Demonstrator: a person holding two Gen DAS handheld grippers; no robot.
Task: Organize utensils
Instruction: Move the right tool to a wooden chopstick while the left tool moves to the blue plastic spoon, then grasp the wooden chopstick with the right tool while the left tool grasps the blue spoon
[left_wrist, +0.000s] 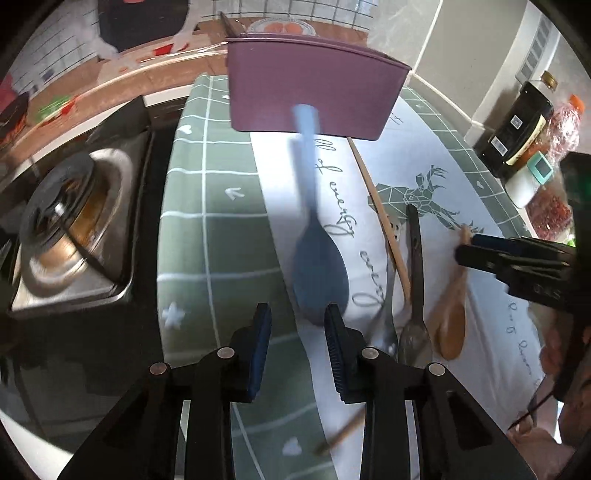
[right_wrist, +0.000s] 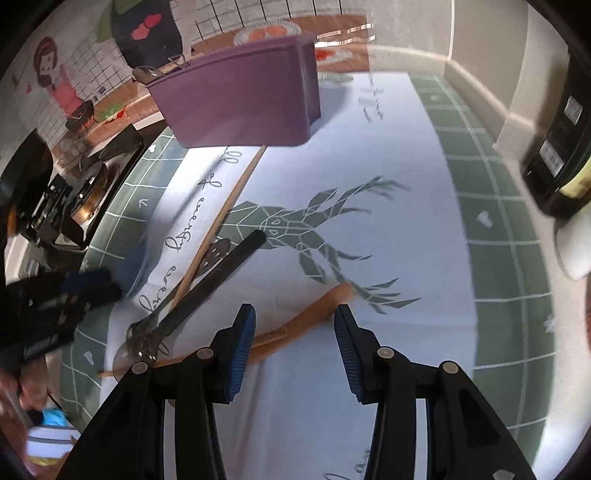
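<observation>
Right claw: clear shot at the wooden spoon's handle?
Probably yes. The right claw stands open right above the wooden spoon, whose handle lies alone on the tablecloth. The black spoon and chopstick lie off to the side.

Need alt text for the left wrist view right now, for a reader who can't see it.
The left gripper hangs with nothing between its jaws, just short of a blue spoon lying on a green-and-white tablecloth. A purple bin stands beyond; to the right lie a wooden spoon and other utensils.
</observation>
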